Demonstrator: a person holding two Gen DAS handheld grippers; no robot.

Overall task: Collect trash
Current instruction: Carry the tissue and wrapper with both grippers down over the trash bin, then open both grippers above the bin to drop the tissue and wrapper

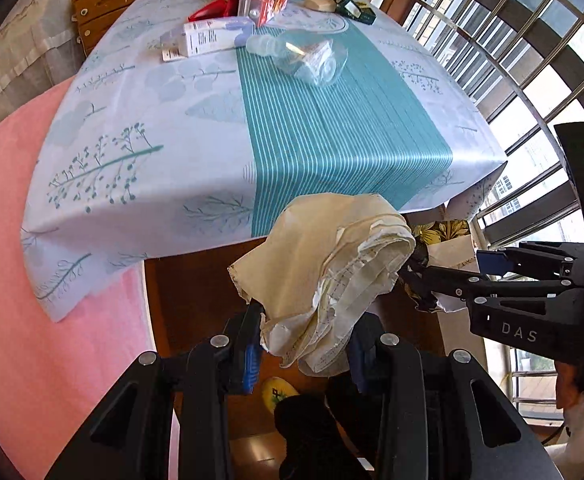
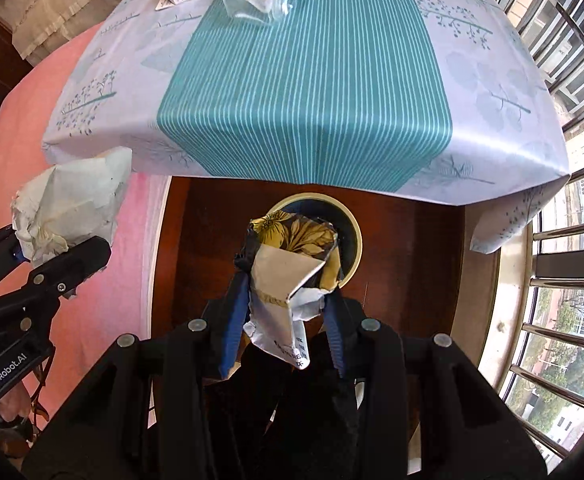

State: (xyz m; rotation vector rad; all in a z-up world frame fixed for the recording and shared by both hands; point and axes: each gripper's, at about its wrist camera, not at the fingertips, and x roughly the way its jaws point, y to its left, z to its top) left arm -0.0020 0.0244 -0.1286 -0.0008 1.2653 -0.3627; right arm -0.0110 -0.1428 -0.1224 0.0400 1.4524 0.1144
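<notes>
Left gripper (image 1: 303, 344) clamping crumpled paper (image 1: 331, 264), right gripper (image 2: 284, 320) clamping flowered carton (image 2: 288, 264) above bin (image 2: 353, 236); bottle (image 1: 303, 56), boxes (image 1: 216, 36) left on table (image 1: 140, 128).

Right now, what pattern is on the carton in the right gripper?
Yellow flowers on a dark ground on the carton, clearest in the right wrist view.

Table draped in a glossy white tablecloth (image 2: 491, 92) with teal striped centre band and printed leaf sprigs. Beneath its near edge, dark red-brown floor (image 2: 411, 264). Left of the table, a pink fabric-covered surface (image 1: 32, 280). Behind it, a brown wooden drawer cabinet (image 1: 104, 4). To its right, daylit metal-barred windows (image 1: 511, 52).
</notes>
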